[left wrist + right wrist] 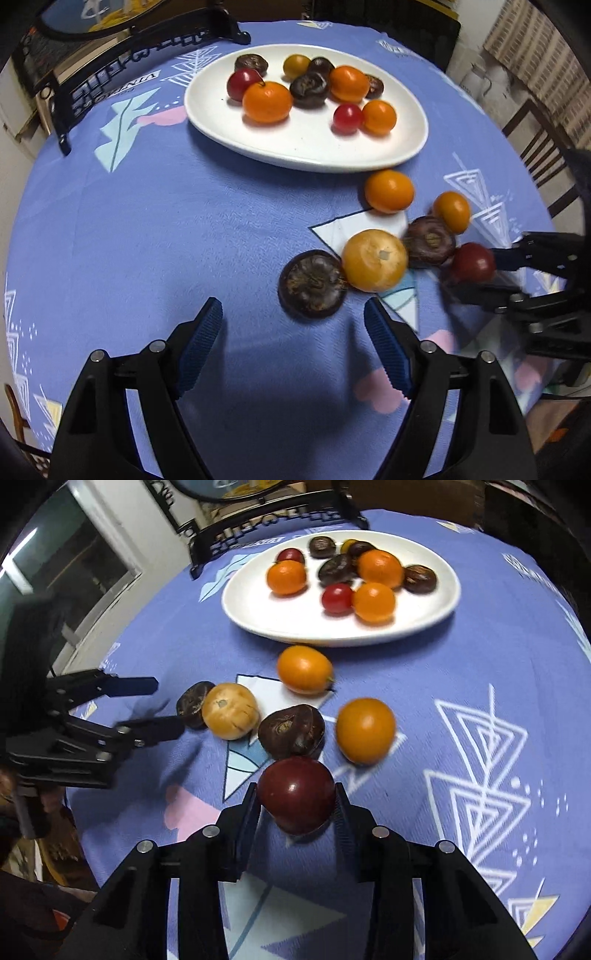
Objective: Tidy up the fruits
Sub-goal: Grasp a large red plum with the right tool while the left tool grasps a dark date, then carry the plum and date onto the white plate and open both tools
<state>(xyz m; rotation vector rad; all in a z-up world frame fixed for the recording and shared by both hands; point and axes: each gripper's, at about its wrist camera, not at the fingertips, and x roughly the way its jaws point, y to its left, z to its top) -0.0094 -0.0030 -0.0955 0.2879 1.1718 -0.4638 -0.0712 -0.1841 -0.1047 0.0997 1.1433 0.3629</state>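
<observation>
A white oval plate (306,147) (258,613) holds several orange, red and dark brown fruits. On the blue cloth in front of it lie a dark brown fruit (312,283) (192,709), a pale yellow fruit (375,260) (229,710), another dark brown fruit (430,242) (291,731) and two orange fruits (388,190) (451,211) (304,669) (365,730). My left gripper (293,317) (162,703) is open and empty, just short of the near dark fruit. My right gripper (297,797) (476,267) is shut on a dark red fruit (296,794) (474,263).
A black metal stand (122,62) (266,528) stands at the table's far left behind the plate. Wooden chairs (535,147) stand beyond the right table edge. The round table's edge curves close on all sides.
</observation>
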